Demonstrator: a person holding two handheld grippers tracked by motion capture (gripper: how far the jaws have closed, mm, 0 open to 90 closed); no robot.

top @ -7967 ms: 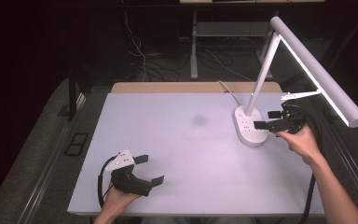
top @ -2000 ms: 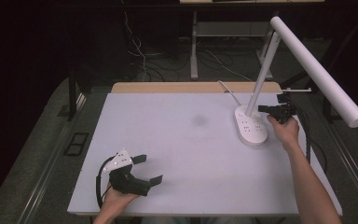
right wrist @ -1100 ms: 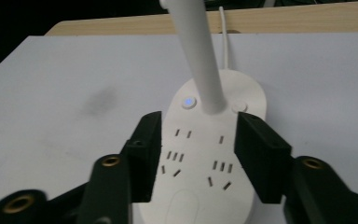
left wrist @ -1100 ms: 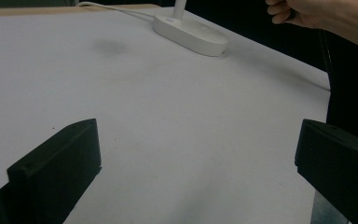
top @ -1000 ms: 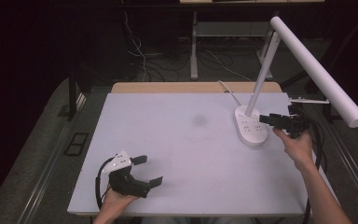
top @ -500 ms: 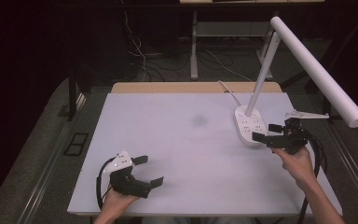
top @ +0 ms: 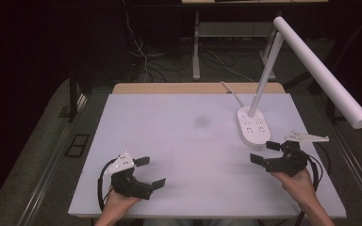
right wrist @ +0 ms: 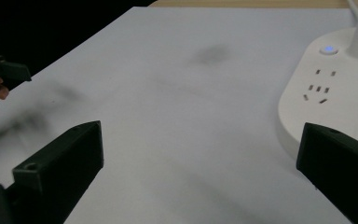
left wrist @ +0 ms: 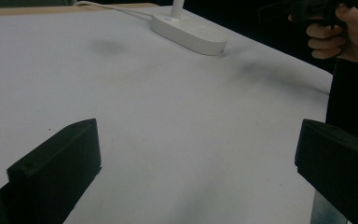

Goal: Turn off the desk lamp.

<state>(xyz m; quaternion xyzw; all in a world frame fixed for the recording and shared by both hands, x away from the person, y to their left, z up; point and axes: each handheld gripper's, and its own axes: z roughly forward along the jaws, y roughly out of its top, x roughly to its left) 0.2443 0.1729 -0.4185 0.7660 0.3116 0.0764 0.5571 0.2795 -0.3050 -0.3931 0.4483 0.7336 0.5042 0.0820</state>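
The white table (top: 193, 155) spreads bare ahead of both my tools, so nothing blocks a reach. The desk lamp (top: 311, 70) stands just beyond my right gripper (top: 267, 153), its socket-studded base (top: 253, 126) close past the jaws, near enough to work on. That gripper's jaws gape wide, holding nothing. My left gripper (top: 150, 172), well apart from the lamp, rests low, equally wide and empty.

I see lots of bare table (top: 188, 141) to move across. Only the lamp (top: 253, 126) stands in my way, far right.
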